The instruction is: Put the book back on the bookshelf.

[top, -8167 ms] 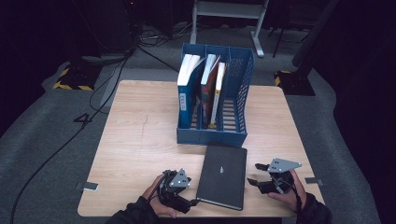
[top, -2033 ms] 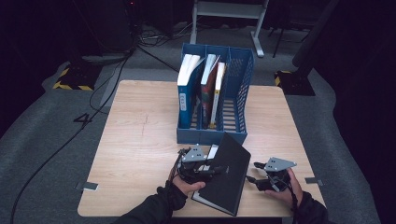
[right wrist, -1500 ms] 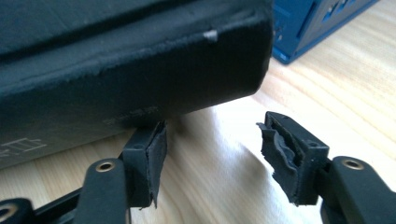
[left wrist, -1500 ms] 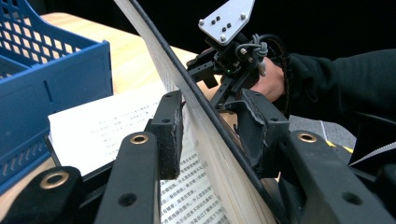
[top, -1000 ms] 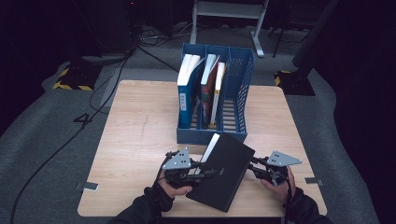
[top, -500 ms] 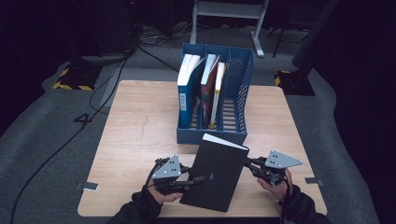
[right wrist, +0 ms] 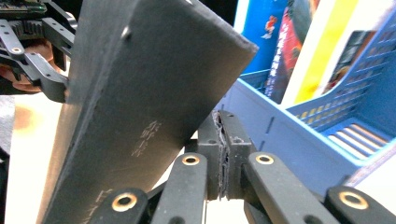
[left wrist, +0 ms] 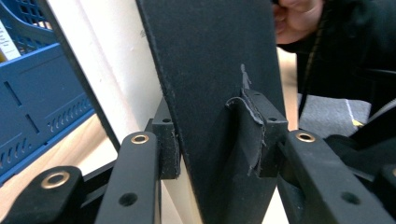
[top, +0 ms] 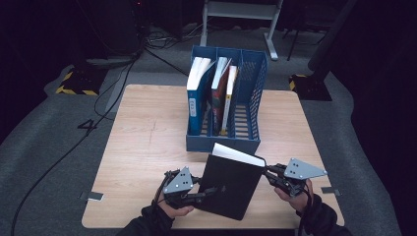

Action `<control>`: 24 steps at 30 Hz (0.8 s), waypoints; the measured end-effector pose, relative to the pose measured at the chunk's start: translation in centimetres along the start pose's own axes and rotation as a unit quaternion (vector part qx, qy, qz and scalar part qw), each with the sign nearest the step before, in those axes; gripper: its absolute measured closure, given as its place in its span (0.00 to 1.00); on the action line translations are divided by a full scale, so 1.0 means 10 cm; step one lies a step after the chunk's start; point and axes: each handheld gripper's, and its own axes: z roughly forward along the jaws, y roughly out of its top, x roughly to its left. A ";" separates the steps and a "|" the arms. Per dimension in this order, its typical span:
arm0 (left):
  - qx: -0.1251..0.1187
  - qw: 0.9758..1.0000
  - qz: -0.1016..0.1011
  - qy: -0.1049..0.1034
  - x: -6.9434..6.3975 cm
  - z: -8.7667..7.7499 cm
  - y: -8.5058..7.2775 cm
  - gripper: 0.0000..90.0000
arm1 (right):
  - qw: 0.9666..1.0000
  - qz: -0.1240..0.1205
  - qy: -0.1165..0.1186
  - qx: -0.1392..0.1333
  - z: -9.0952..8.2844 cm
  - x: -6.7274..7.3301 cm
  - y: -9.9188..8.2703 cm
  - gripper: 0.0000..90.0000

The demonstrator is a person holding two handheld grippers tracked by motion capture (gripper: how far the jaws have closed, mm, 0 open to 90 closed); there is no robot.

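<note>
Wooden bench – black book tilted at 6 o'clock, left hand-held gripper pinching it, right hand-held gripper pressed together, empty – book may pivot, slip.

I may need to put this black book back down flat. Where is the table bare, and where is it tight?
Bare wood lies left of the blue file rack, out to the table edge, and a narrower strip runs to its right. It is crowded at the near edge, where the left gripper and right gripper flank the black book, just before the rack.

Left tool clamping, right tool closed.
</note>
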 end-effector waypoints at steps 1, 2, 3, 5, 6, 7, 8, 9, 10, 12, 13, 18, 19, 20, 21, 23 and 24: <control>0.001 1.000 0.000 0.007 0.01 0.04 0.01 0.68 | 1.000 -0.003 -0.001 -0.001 -0.02 -0.01 0.01 0.98; 0.002 1.000 -0.001 0.012 0.01 0.07 0.02 0.67 | 1.000 -0.008 -0.005 0.001 -0.05 -0.01 0.03 0.98; 0.001 1.000 0.003 0.015 0.01 0.11 0.02 0.67 | 1.000 -0.012 -0.007 0.001 -0.07 -0.01 0.04 0.99; 0.002 1.000 0.006 0.017 0.02 0.17 0.05 0.67 | 1.000 -0.009 -0.009 -0.003 -0.11 -0.04 0.06 0.99; 0.002 1.000 0.008 0.017 0.02 0.20 0.05 0.66 | 1.000 -0.011 -0.011 -0.003 -0.13 -0.05 0.06 0.99; 0.003 1.000 0.012 0.017 0.02 0.22 0.06 0.66 | 1.000 -0.017 -0.015 -0.003 -0.16 -0.05 0.06 0.99; 0.002 1.000 0.014 0.015 0.02 0.25 0.06 0.66 | 1.000 -0.018 -0.017 -0.002 -0.18 -0.05 0.06 0.99; 0.004 1.000 0.020 0.016 0.03 0.27 0.07 0.65 | 1.000 -0.019 -0.019 -0.001 -0.20 -0.05 0.06 0.99; 0.004 1.000 0.021 0.015 0.03 0.28 0.07 0.65 | 1.000 -0.021 -0.019 -0.001 -0.22 -0.05 0.06 0.99; 0.007 1.000 0.027 0.011 0.03 0.31 0.07 0.64 | 1.000 -0.022 -0.018 0.000 -0.26 -0.05 0.05 0.98; 0.010 0.999 0.030 0.010 0.03 0.31 0.07 0.63 | 1.000 -0.020 -0.017 -0.001 -0.28 -0.05 0.05 0.97; 0.018 0.999 0.035 0.006 0.01 0.28 0.04 0.63 | 1.000 -0.031 -0.003 -0.004 -0.34 0.00 0.07 0.92; 0.019 0.999 0.035 0.006 0.01 0.27 0.04 0.63 | 1.000 -0.030 0.002 -0.004 -0.34 0.01 0.07 0.92; 0.021 0.999 0.035 0.006 0.00 0.26 0.03 0.63 | 1.000 -0.028 0.006 -0.004 -0.35 0.01 0.07 0.91; 0.023 0.999 0.037 0.007 0.00 0.26 0.03 0.63 | 1.000 -0.028 0.009 -0.002 -0.36 0.01 0.06 0.90; 0.025 0.999 0.036 0.005 -0.01 0.25 0.02 0.63 | 0.999 -0.026 0.019 0.001 -0.37 0.02 0.05 0.88; 0.026 0.999 0.037 0.004 -0.01 0.24 0.01 0.63 | 0.999 -0.027 0.022 0.002 -0.37 0.02 0.05 0.86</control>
